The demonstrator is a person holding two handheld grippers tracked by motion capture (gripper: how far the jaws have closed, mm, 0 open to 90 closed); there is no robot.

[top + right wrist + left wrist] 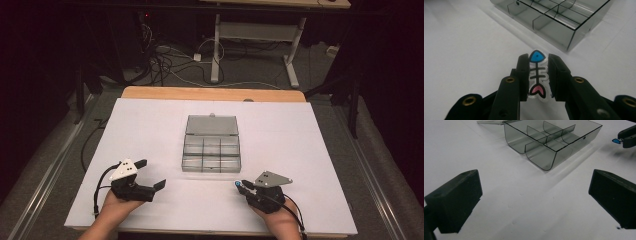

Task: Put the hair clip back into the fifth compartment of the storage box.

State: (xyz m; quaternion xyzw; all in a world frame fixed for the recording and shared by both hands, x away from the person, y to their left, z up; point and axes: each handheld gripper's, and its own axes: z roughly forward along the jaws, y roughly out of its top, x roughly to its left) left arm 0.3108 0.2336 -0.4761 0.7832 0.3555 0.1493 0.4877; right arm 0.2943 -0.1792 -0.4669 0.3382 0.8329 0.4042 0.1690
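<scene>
Two hand-held grippers rest low over the white counter point(150, 125), near a clear compartment box point(211, 152) with its lid open. Right gripper point(537, 75): fingers closed on a small fish-bone charm point(537, 76), pinched by its flat edges just near-right of the box; it looks light, stiff, slippery. Left gripper point(150, 175): fingers wide apart, holding nothing, aimed toward the box.

Brightness: the white tabletop point(300, 150) is evenly lit from above; the room behind is almost black.
Shadows: soft and short beside the clear box point(554, 142) (darker on its near side).
Glare: faint streaks on the box walls.
Focus: near claw parts look soft; the high view is grainy.
</scene>
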